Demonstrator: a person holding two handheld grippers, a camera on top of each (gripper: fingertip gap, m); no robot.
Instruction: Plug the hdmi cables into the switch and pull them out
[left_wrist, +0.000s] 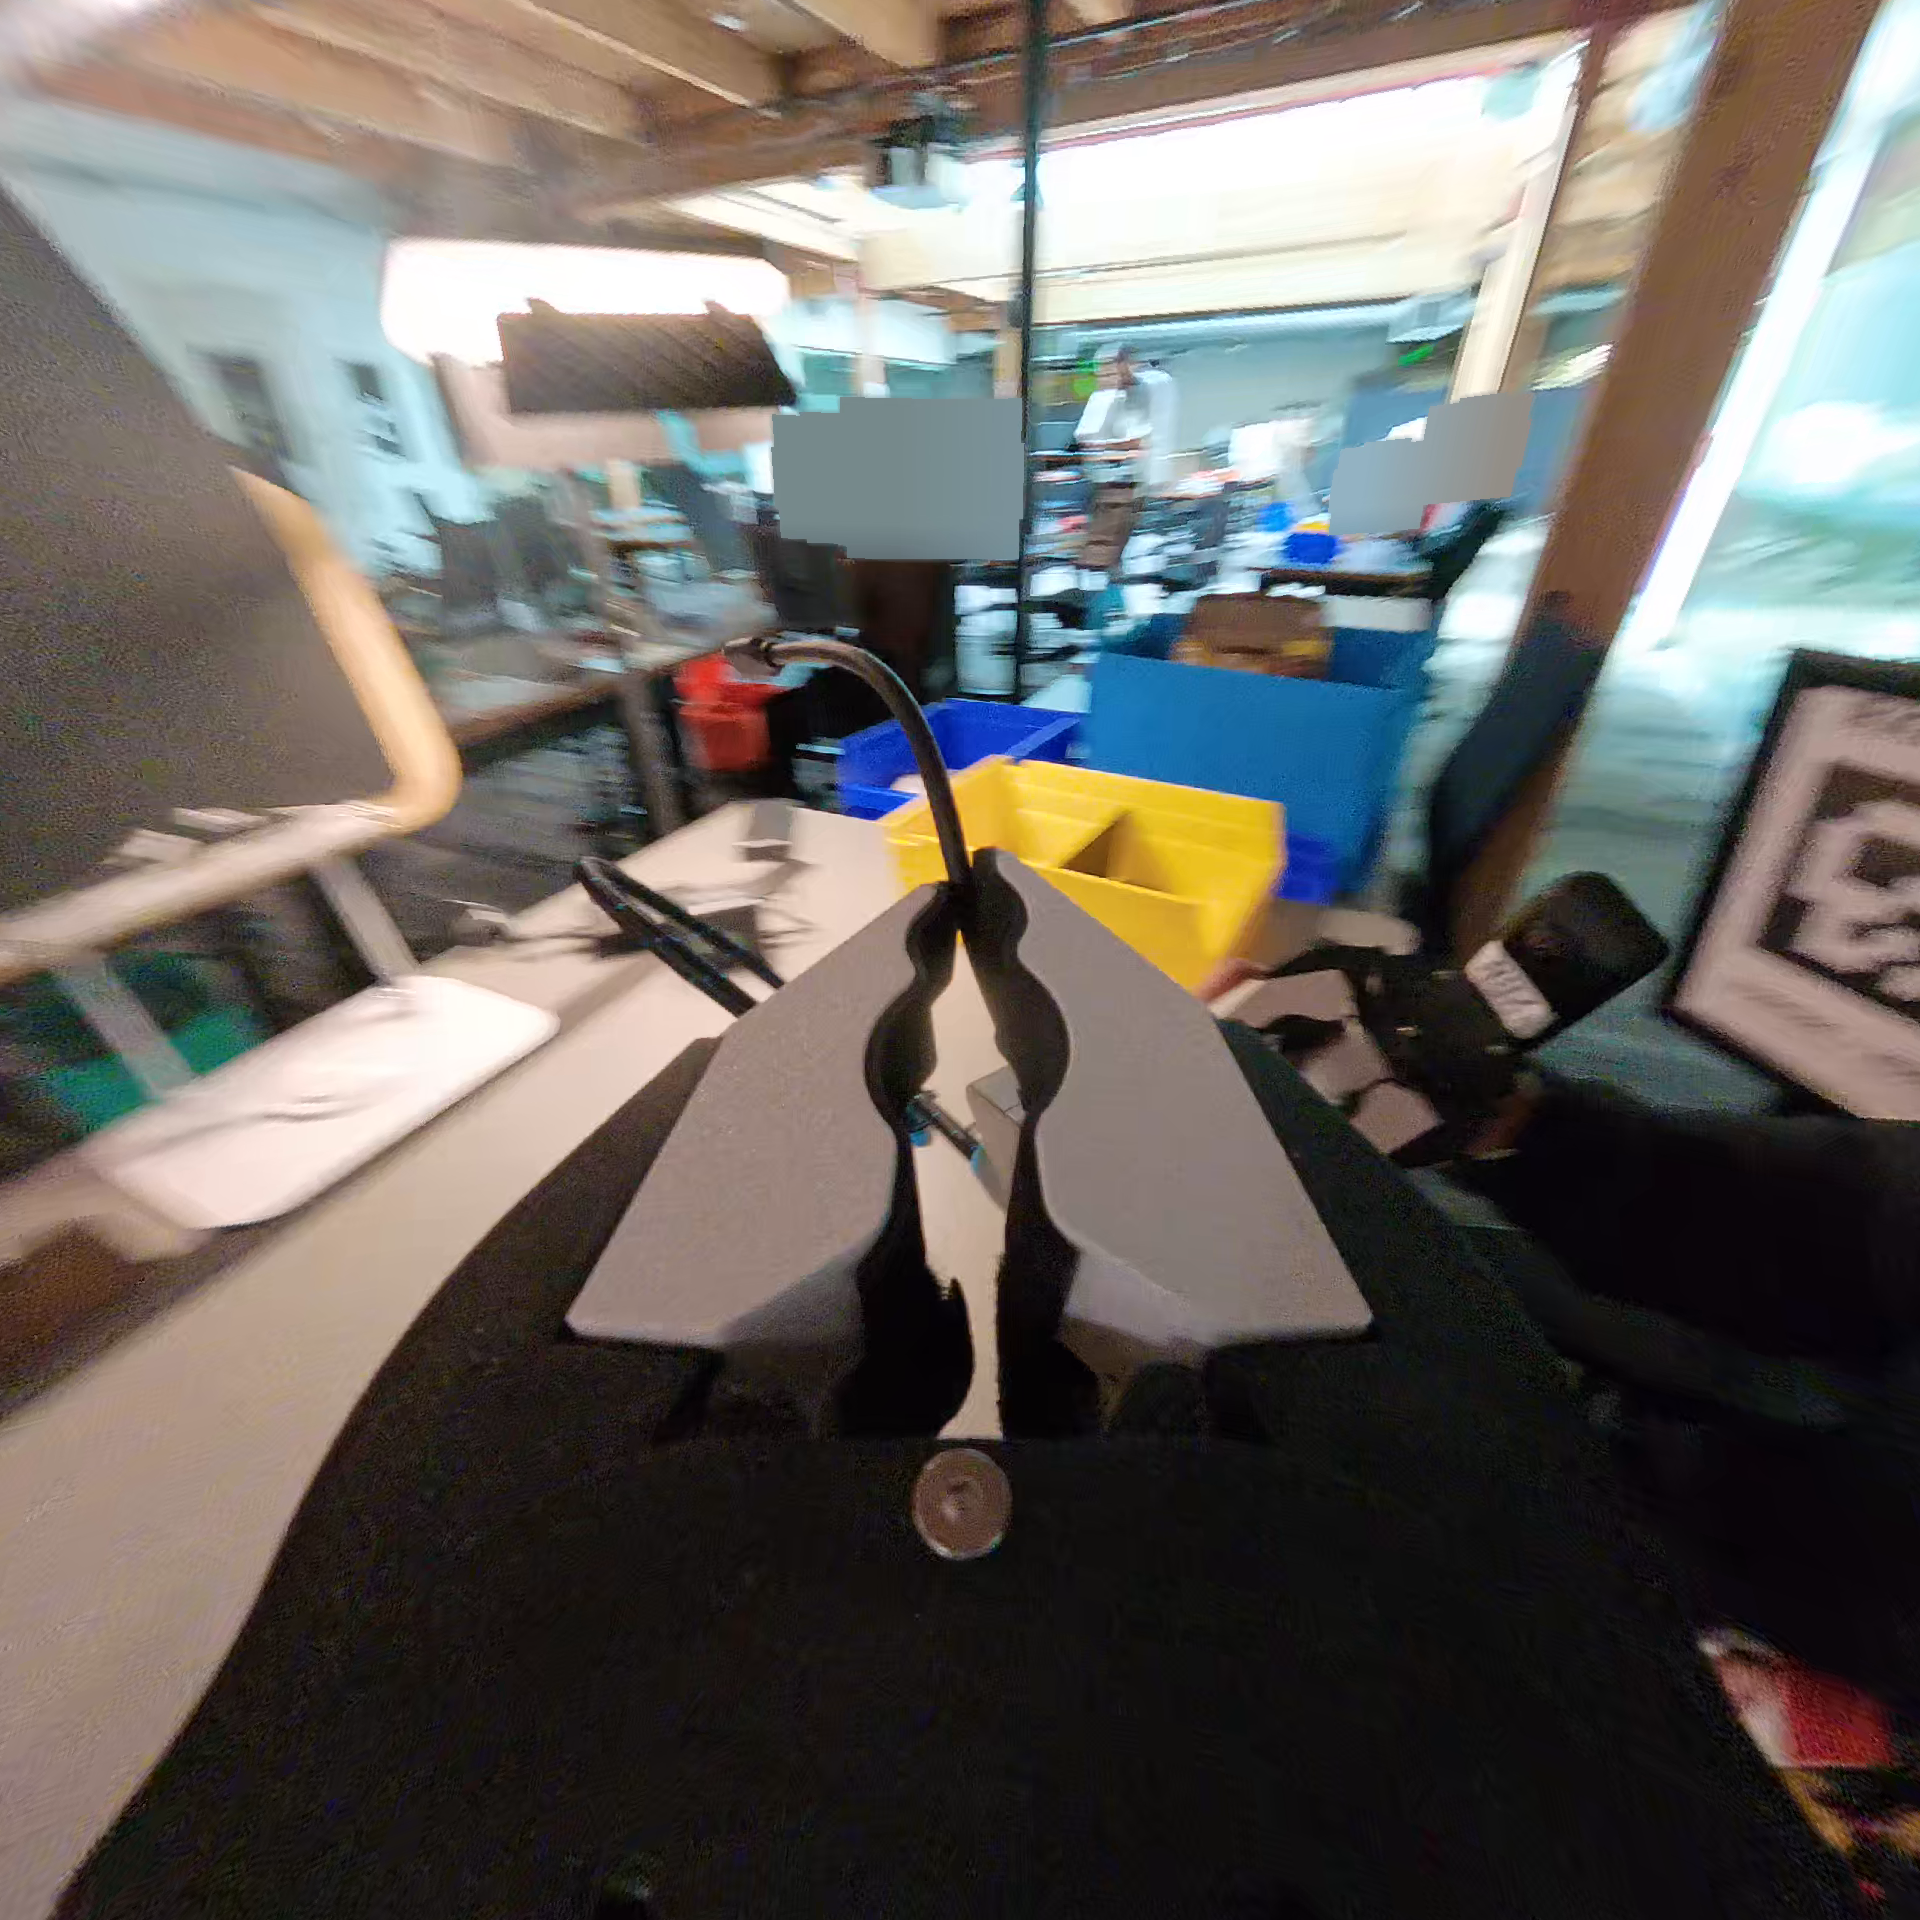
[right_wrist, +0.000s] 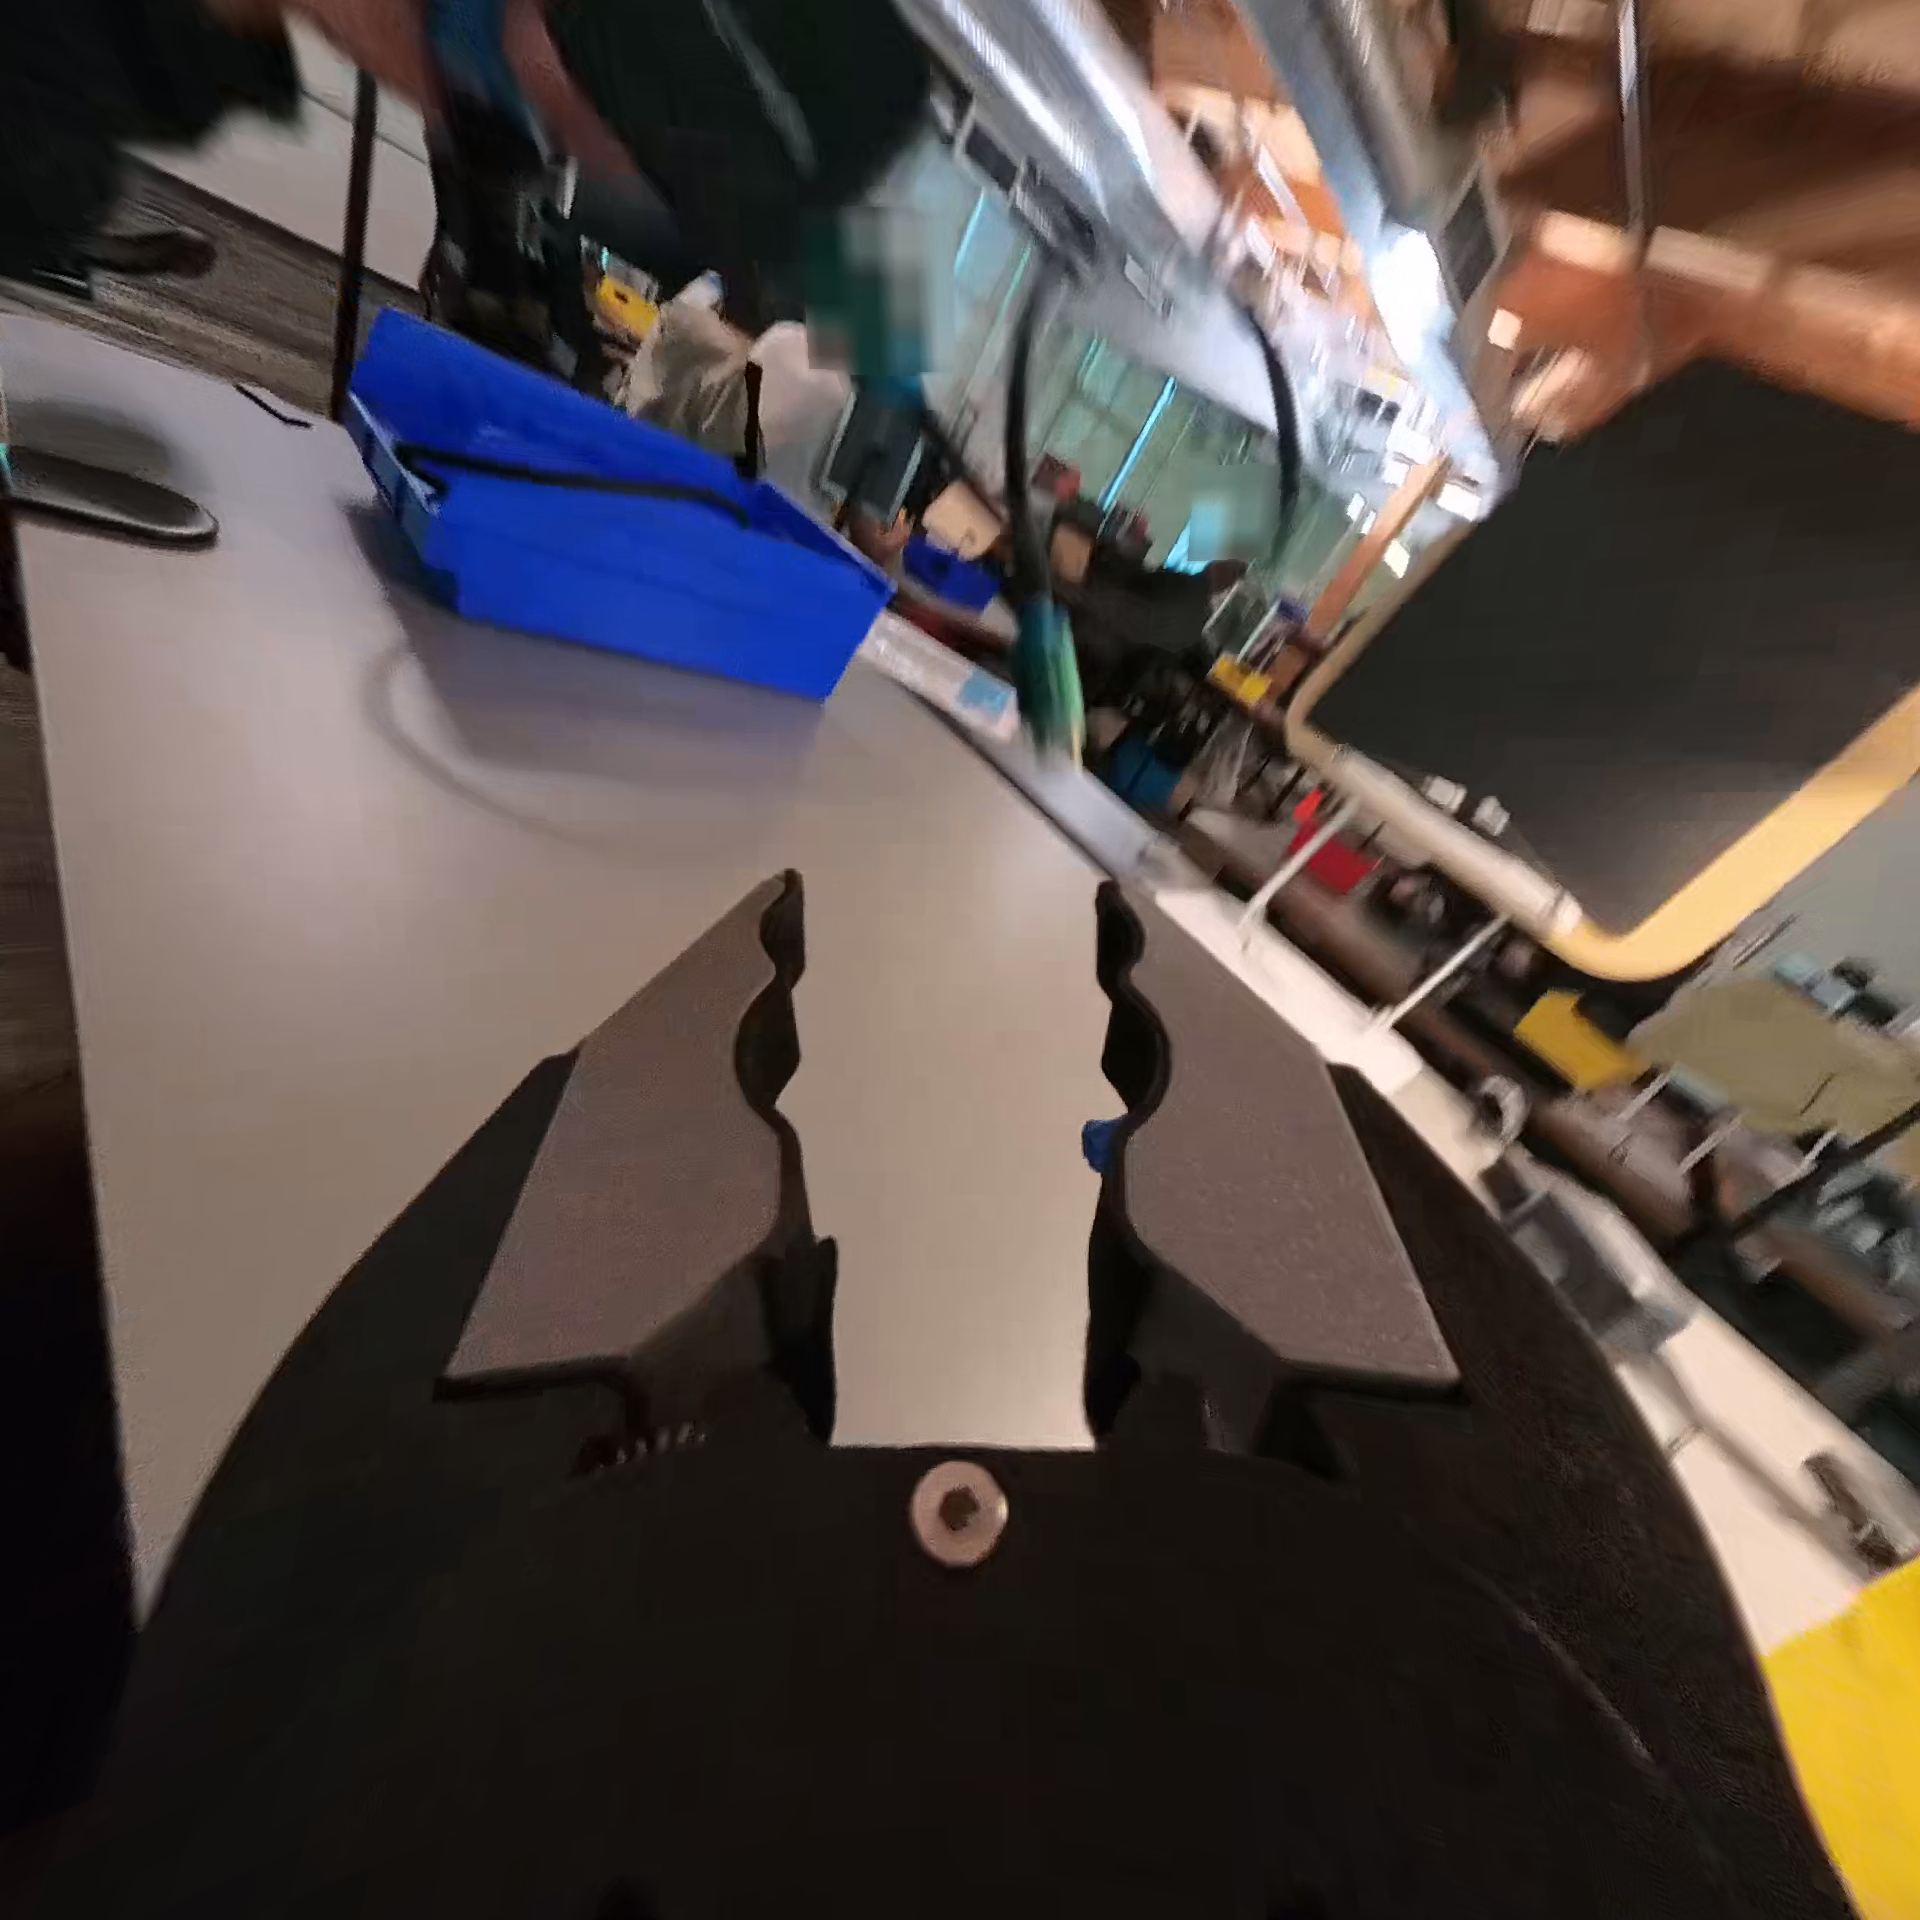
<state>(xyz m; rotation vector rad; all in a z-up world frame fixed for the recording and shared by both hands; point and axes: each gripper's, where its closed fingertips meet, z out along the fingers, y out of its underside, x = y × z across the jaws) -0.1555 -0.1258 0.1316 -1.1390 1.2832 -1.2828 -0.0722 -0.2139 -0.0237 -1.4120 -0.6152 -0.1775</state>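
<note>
Presently, the left gripper (left_wrist: 966, 883) was held above the desk (left_wrist: 208, 1382), its jaws pinched on a black hdmi cable (left_wrist: 914, 748) that arched up and away to the far left. A yellow bin (left_wrist: 1174, 862) and a blue bin (left_wrist: 966, 727) stood beyond it. The right gripper (right_wrist: 951, 904) was raised over the desk, jaws spread and empty, with a blue tray (right_wrist: 623, 561) at the far left.

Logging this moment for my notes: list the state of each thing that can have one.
left tongs: shut on the black cable
black cable: pinched at the tips, arching up and left, its far end free in the air
right tongs: open, nothing between them, above the table
yellow bin: upright, open-topped
blue tray: flat on the table, a black cable across it
</note>
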